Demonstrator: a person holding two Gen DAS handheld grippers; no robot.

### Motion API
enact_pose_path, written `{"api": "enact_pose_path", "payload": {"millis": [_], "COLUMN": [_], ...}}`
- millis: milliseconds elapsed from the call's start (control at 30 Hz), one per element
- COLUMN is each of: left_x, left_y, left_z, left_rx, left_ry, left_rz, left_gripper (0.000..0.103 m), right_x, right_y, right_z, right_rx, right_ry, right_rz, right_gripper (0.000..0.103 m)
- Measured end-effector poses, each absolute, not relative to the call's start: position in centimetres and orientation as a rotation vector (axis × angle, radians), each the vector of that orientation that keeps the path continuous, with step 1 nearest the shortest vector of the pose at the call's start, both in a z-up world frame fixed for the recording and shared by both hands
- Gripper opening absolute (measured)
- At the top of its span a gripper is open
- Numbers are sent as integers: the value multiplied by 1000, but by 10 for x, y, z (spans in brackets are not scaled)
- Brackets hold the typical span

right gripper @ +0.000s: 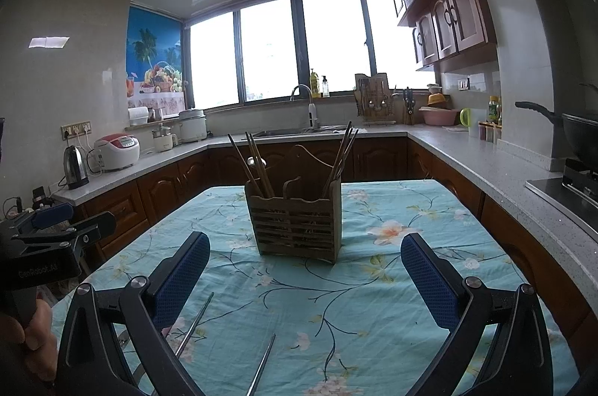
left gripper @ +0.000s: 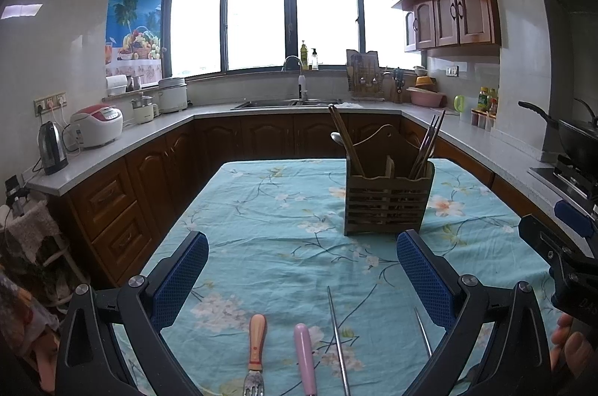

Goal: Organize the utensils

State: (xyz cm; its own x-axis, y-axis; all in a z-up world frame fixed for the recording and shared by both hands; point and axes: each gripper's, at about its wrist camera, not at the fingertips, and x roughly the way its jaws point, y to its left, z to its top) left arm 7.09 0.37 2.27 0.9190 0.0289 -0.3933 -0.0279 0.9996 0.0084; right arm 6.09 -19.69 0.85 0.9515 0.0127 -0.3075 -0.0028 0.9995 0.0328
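A slatted wooden utensil holder (left gripper: 387,200) stands on the table with chopsticks and a spoon in it; it also shows in the right wrist view (right gripper: 295,222). My left gripper (left gripper: 302,254) is open and empty above the near table edge. Below it lie a fork with an orange handle (left gripper: 257,351), a pink-handled utensil (left gripper: 304,355) and two metal chopsticks (left gripper: 337,336) (left gripper: 423,330). My right gripper (right gripper: 304,257) is open and empty, with two metal chopsticks (right gripper: 194,323) (right gripper: 262,364) lying below it. Each gripper sees the other at its frame edge.
The table has a teal floral cloth (left gripper: 269,209). Wooden-fronted counters ring the room with a kettle (left gripper: 52,147), rice cooker (left gripper: 97,125), sink (left gripper: 287,102) and a wok on the stove (left gripper: 575,134) at right.
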Motion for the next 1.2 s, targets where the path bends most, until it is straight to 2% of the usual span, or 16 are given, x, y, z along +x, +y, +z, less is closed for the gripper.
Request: {"api": "enact_pose_path", "payload": {"millis": [1200], "left_x": [80], "left_y": [-1], "left_z": [18], "left_rx": [-6], "left_ry": [425], "left_rz": [3], "left_gripper": [102], "right_x": [74], "right_y": [-202], "right_z": [-3], "right_rx": [33], "right_ry": [348], "right_rz": [7], "right_gripper": [103]}}
